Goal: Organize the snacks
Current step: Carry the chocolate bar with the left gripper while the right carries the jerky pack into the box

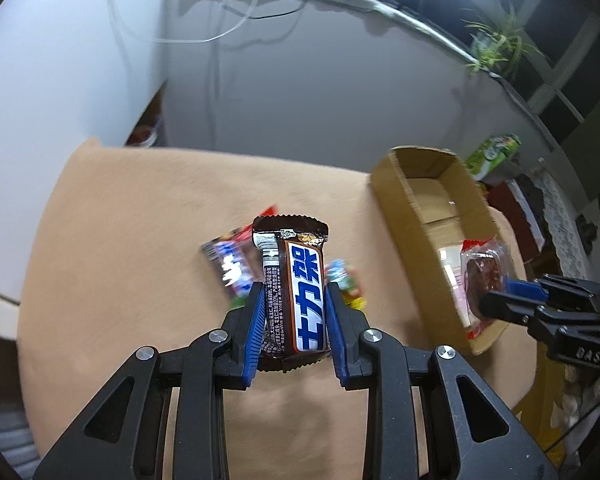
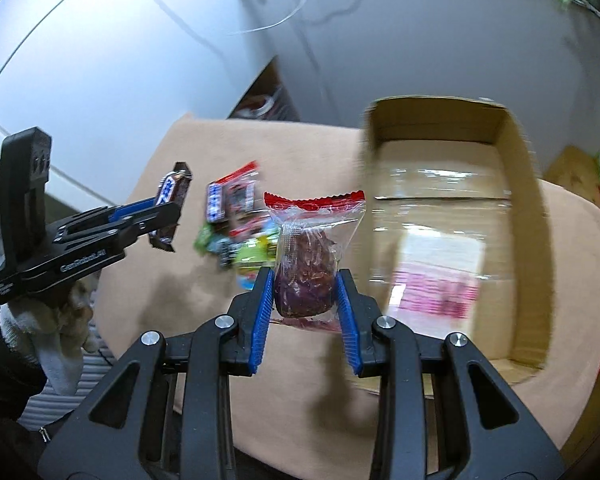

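My left gripper is shut on a brown chocolate bar with a white and blue label, held above the tan tabletop; both also show in the right wrist view, gripper and bar. My right gripper is shut on a clear packet with a red top and a dark reddish snack, held just left of the open cardboard box. In the left wrist view the packet hangs over the box. A pile of loose snack packets lies on the table between the grippers.
A white appliance and wall stand behind the table. A green plant and a green packet sit at the far right. White cables hang at the back. The person's gloved hand holds the left gripper.
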